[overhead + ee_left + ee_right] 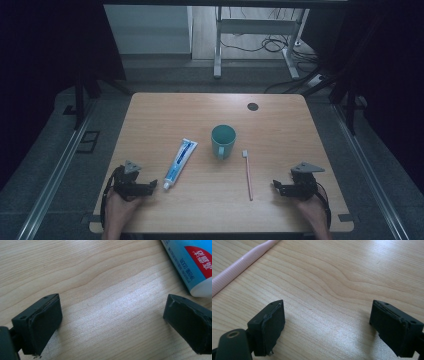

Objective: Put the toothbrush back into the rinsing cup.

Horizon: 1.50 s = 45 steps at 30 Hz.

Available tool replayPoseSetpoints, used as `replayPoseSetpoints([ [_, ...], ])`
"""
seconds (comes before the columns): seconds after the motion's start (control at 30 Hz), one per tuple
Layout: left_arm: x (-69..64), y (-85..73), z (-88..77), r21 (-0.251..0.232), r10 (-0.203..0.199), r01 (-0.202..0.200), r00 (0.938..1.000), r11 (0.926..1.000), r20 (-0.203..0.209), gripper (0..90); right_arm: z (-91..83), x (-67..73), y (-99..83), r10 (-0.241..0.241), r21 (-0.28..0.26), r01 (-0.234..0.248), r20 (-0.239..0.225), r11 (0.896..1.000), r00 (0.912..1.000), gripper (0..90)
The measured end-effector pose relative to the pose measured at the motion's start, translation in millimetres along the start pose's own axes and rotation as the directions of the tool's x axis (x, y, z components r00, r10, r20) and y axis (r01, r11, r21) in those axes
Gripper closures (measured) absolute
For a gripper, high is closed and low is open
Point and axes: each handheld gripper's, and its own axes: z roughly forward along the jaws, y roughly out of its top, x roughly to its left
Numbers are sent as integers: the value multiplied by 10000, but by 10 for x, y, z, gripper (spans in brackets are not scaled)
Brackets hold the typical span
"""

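Wood table (280, 120) bare btwn both tongs (154, 184) (275, 186), jaws apart, near front edge

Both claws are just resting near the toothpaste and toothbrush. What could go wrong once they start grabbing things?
The toothbrush is thin and lies flat on the table, so the open right gripper might scrape the wood or let it slip. The toothpaste tube looks soft; the open left gripper could squash it or nudge it aside. The cup stands close between them and might get knocked over.
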Motion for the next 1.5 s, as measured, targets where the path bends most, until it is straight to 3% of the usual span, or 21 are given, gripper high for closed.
replayPoseSetpoints([
  [0.6, -1, 6, 7, -11, -1, 1, 10000, 10000, -16, 22, 5, 5, 3, -32, 35, 32, -44, 10000, 10000, 110],
  [0.9, -1, 10, 11, 0, -5, 5, 10000, 10000, -23, 19, 0, 9, 4, -95, -51, 94, -96, 9999, 9999, 159],
  [1.27, -4, 16, 15, 6, -31, 31, 10000, 10000, -57, 17, -52, 6, 51, 319, 266, -310, -314, 9992, 9990, 279],
  [1.5, -4, 16, 16, 2, -33, 33, 10000, 10000, -62, 17, -107, 1, 87, 421, 250, -408, -509, 9989, 9978, 300],
])
